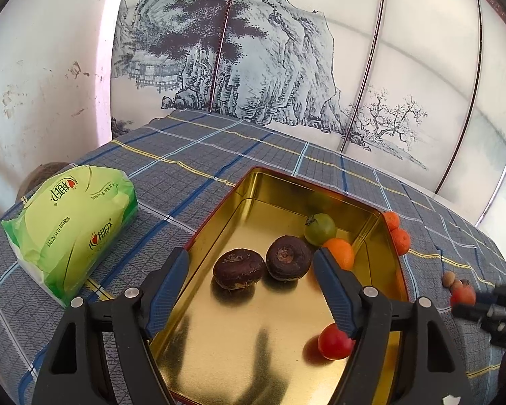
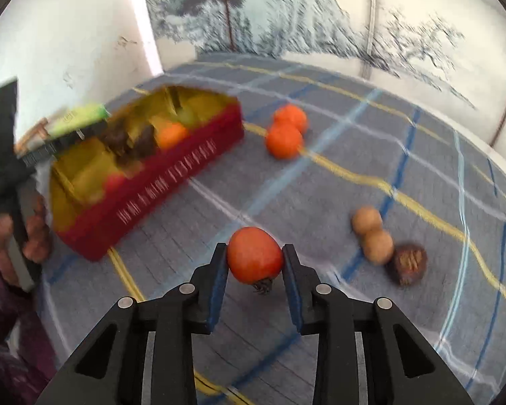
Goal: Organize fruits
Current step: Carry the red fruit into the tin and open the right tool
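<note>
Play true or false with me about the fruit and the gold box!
1. The right tool is squeezing a red tomato. True.
2. The gold box has nothing in it. False: it holds two dark brown fruits, a green fruit, an orange one and a red one.
3. Two oranges sit on the cloth outside the box. True.
4. The green packet lies inside the box. False: it lies on the cloth beside it.
5. The left tool is gripping a fruit. False: it is open over the box.
</note>
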Demonstrator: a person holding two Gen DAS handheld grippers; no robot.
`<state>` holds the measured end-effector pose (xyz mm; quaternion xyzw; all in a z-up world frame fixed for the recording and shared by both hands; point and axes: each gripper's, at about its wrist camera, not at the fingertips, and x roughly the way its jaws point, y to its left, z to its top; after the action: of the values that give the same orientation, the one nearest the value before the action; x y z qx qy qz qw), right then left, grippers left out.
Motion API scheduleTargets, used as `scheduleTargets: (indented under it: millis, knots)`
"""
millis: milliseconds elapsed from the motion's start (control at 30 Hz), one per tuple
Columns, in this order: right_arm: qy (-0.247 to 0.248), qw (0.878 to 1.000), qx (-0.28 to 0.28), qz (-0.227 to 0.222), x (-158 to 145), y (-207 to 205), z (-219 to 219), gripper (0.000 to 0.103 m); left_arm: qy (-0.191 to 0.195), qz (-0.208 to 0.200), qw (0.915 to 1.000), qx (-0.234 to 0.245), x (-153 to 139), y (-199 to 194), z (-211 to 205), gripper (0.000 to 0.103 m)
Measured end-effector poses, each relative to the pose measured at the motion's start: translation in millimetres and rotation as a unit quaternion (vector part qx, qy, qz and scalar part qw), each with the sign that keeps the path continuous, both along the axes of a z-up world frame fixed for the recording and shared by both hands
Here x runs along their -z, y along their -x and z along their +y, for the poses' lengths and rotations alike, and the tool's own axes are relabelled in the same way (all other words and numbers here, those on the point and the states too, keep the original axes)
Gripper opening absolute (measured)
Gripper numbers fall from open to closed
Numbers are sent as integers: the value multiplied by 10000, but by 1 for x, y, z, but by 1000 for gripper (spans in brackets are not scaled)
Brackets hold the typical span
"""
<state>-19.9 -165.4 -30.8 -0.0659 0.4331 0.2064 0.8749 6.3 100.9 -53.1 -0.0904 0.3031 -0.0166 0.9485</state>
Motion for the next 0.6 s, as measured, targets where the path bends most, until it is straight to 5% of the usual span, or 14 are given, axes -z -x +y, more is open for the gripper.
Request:
scheduleTargets:
  millis: [233, 600]
  knots:
    - [-566, 9958, -714, 43, -30, -50, 70, 33, 32, -42, 10000, -4, 0, 0, 0, 73]
    - [-305, 9910, -1197, 525, -10, -127, 156, 33, 67, -160, 9998, 0, -4, 5, -1, 82]
